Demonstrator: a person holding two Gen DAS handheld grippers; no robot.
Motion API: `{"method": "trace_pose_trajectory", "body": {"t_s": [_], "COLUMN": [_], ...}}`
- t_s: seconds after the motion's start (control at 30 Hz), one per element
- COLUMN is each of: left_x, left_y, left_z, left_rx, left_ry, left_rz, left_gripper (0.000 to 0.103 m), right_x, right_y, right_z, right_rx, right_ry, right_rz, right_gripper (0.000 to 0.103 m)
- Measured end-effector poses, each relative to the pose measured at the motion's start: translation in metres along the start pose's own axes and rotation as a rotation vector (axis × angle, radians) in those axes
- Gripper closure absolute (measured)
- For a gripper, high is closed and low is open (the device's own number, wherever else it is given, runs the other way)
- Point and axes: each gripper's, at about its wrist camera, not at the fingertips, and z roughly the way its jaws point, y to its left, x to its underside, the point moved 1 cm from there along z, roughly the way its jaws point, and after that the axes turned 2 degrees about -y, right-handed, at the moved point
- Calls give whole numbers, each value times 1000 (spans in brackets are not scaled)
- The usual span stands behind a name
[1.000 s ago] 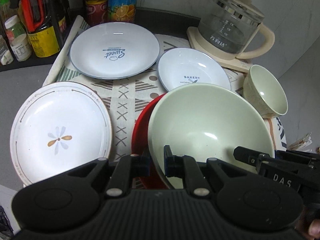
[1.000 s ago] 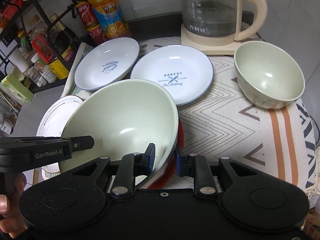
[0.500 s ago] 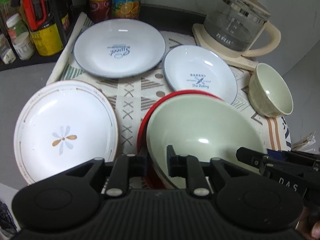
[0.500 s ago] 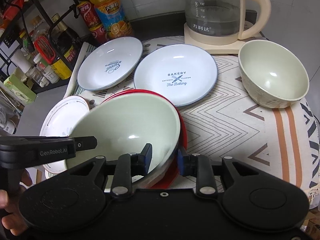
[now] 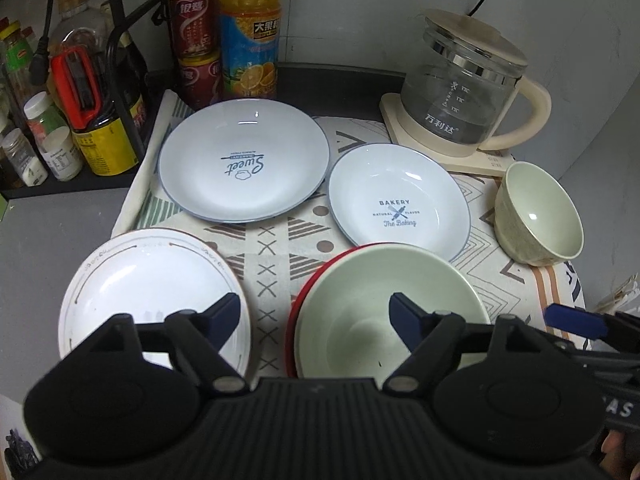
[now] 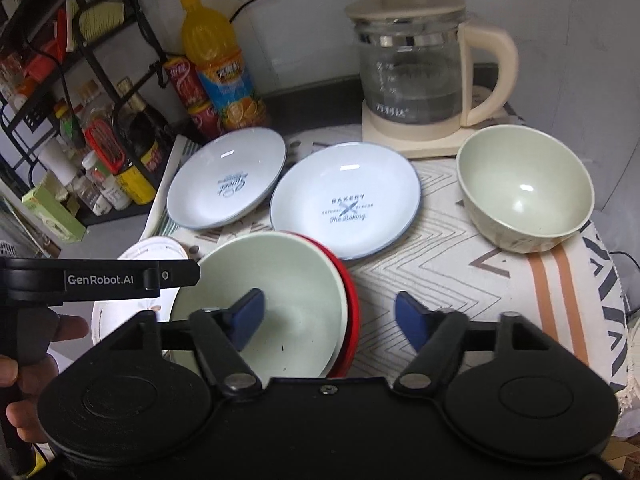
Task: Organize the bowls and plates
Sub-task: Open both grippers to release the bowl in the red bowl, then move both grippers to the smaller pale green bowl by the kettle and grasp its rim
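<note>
Both tongs letting go, big bowl down in the red one.

My left gripper (image 5: 314, 318) and right gripper (image 6: 328, 316) are both opening, jaws already wide and pressing on nothing; the large green bowl (image 5: 388, 312) sits nested in the red bowl (image 5: 298, 316) right under them, its near rim between my fingers on each side. Next candidate, I reckon, is the small green bowl (image 6: 524, 188), off to the far right beside the kettle (image 6: 416, 68) and plainly nearer my right hand. It stands upright, mouth up. The white flower plate (image 5: 148, 292) lies to my left, partly hidden, so I can't say whether it overhangs the cloth.
</note>
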Motion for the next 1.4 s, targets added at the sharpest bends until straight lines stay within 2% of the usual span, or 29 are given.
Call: {"method": "trace_pose_trajectory", "body": {"t_s": [0.03, 0.13, 0.23, 0.33, 1.03, 1.4], "left_x": [-1, -4, -8, -12, -45, -63], "left_y": [-1, -7, -17, -26, -102, -138], "left_z": [1, 2, 3, 5, 29, 59], "left_rx": [2, 26, 78, 95, 227, 261], "left_ry": [0, 3, -9, -12, -22, -26], "left_rz": [2, 8, 30, 36, 156, 204], "left_gripper": [22, 22, 20, 19, 18, 19], "right_x": [0, -1, -1, 0, -4, -13], "right_y": [-3, -12, -22, -32, -107, -140], "right_z": [-1, -4, -8, -11, -37, -24], "right_rx": [2, 10, 24, 44, 204, 261], "right_ry": [-9, -28, -41, -51, -140, -180], "right_rz": [9, 39, 70, 95, 238, 313], "right_gripper": [18, 9, 5, 0, 0, 1]}}
